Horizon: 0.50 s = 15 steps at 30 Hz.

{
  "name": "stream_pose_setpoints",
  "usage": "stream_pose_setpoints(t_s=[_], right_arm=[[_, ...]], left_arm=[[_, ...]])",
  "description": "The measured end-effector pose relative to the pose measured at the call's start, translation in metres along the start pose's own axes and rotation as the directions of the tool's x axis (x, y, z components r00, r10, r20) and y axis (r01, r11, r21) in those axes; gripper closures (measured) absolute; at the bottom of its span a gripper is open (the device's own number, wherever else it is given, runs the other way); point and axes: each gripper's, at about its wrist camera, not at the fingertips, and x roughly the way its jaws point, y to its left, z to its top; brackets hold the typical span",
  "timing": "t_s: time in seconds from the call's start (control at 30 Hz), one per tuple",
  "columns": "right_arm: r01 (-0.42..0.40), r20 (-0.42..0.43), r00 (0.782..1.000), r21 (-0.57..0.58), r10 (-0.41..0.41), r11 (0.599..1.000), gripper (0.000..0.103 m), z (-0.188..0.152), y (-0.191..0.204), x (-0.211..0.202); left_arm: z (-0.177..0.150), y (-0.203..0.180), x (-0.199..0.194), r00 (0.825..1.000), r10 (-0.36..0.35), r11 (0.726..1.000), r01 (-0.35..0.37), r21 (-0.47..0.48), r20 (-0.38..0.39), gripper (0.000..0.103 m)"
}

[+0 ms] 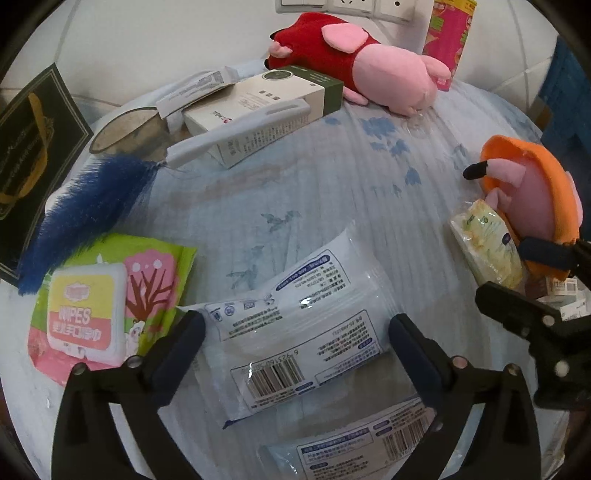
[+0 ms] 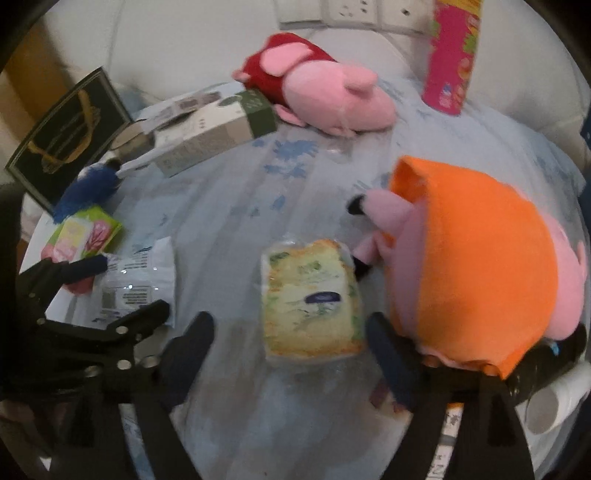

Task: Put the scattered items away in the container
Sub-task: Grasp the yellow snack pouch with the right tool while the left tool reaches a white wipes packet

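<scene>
Round table [image 1: 332, 192] under a pale blue flowered cloth, set against a white wall with sockets [image 1: 347, 7]. Left gripper [image 1: 297, 336]: jaws spread wide, straddling a clear tissue pack [image 1: 295, 332] with barcode up, not gripping it; a second like pack [image 1: 351, 446] lies just nearer. Right gripper [image 2: 290, 339]: jaws apart, empty, either side of a yellow-green tissue pack [image 2: 312, 299], which touches an orange-dressed pig plush [image 2: 476, 266]. Left edge: green-pink wipes pack [image 1: 107, 299], blue duster [image 1: 85, 210] lying partly over it. Far left: open white-green box [image 1: 266, 107], glass bowl [image 1: 125, 133] behind the duster handle, black-gold bag [image 1: 33, 147] upright at the rim. Far side: red-dressed pig plush [image 1: 362, 66] on its side, pink can [image 1: 448, 40] standing. Which item is the container cannot be told.
</scene>
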Motion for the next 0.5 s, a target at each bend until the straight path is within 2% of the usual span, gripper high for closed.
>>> stream_pose_setpoints(t_s=[0.07, 0.1, 0.27, 0.33, 0.37, 0.4, 0.43, 0.5], right_arm=[[0.003, -0.009, 1.000, 0.007, -0.003, 1.000, 0.031, -0.001, -0.002, 0.001], [0.005, -0.013, 1.000, 0.011, -0.005, 1.000, 0.049, -0.001, -0.002, 0.001], [0.013, -0.035, 0.999, 0.030, -0.012, 0.999, 0.063, -0.003, -0.006, 0.002], [0.005, -0.039, 0.999, 0.032, -0.004, 0.999, 0.068, -0.004, -0.006, 0.000], [-0.008, -0.036, 0.999, 0.031, 0.009, 0.999, 0.069, -0.004, -0.004, -0.003], [-0.021, -0.034, 0.999, 0.029, 0.022, 0.999, 0.069, -0.005, -0.003, -0.005], [-0.031, -0.029, 0.999, 0.023, 0.031, 0.999, 0.069, -0.006, 0.000, -0.010], [-0.051, -0.023, 0.998, 0.020, 0.051, 0.998, 0.070, -0.008, 0.003, -0.018]], left_arm=[[-0.002, -0.001, 0.000, 1.000, 0.007, 1.000, -0.007, -0.001, 0.009, 0.001], [-0.002, -0.001, -0.001, 1.000, 0.005, 1.000, -0.005, -0.005, 0.012, 0.005], [-0.010, 0.001, -0.018, 1.000, -0.028, 0.999, 0.028, -0.024, 0.012, 0.037], [-0.013, -0.004, -0.028, 0.999, -0.045, 0.999, 0.045, -0.011, 0.014, 0.058], [-0.015, -0.006, -0.033, 0.999, -0.052, 0.999, 0.052, -0.013, 0.010, 0.061], [-0.016, -0.007, -0.036, 0.998, -0.059, 0.998, 0.059, -0.016, 0.005, 0.072], [-0.018, -0.008, -0.040, 0.998, -0.065, 0.998, 0.065, -0.019, 0.000, 0.087], [-0.021, -0.003, -0.047, 0.999, -0.051, 0.998, 0.051, -0.038, 0.001, 0.088]])
